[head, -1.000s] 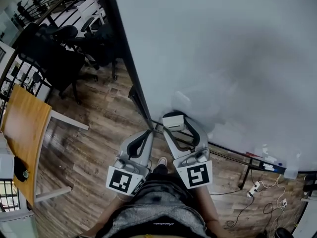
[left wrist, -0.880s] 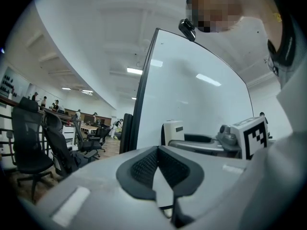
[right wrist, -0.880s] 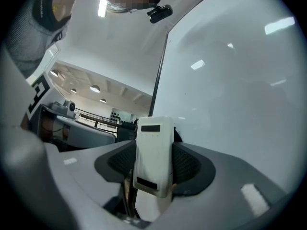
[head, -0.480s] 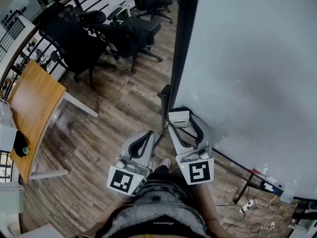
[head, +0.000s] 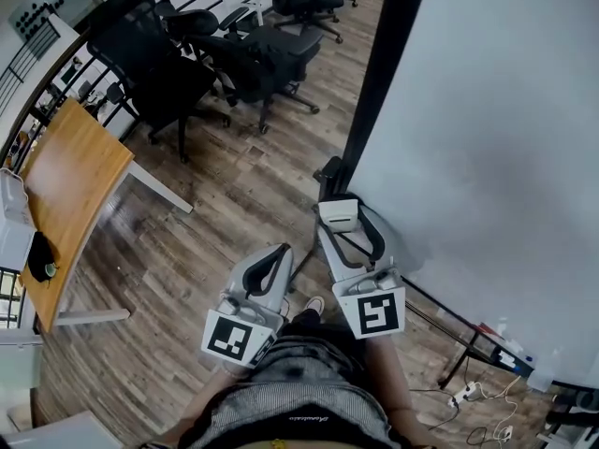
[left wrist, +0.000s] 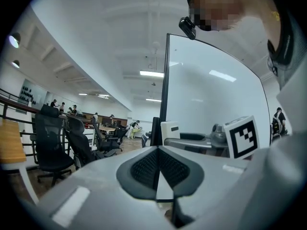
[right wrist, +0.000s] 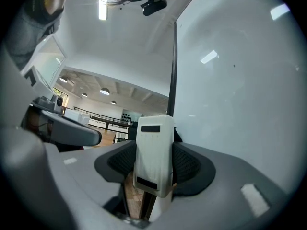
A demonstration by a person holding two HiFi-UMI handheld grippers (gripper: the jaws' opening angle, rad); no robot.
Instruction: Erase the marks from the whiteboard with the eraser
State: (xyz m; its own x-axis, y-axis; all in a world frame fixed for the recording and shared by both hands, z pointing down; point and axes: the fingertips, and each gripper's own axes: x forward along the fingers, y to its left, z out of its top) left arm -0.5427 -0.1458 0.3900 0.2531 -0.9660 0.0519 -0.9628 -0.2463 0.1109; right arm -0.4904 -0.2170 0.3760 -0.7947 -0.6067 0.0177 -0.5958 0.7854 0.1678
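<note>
Overrun worries us: the right hand-held gripper [head: 339, 221] pinches the eraser [right wrist: 153, 147] near the whiteboard [head: 496, 129] corner, the left hand-held gripper [left wrist: 157, 164] pressed together.

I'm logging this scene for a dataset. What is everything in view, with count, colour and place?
whiteboard: one, white with a black frame, upright at the right
eraser: one, white, by the board's lower left corner
office chairs: several, black, upper left
table: one, wooden top on white legs, at the left
cables: a few, white and black, on the floor below the board
floor: one, brown wood planks
left gripper: one, grey, jaws together, empty
right gripper: one, grey, clamped on the eraser
trousers: one pair, grey, bottom centre
</note>
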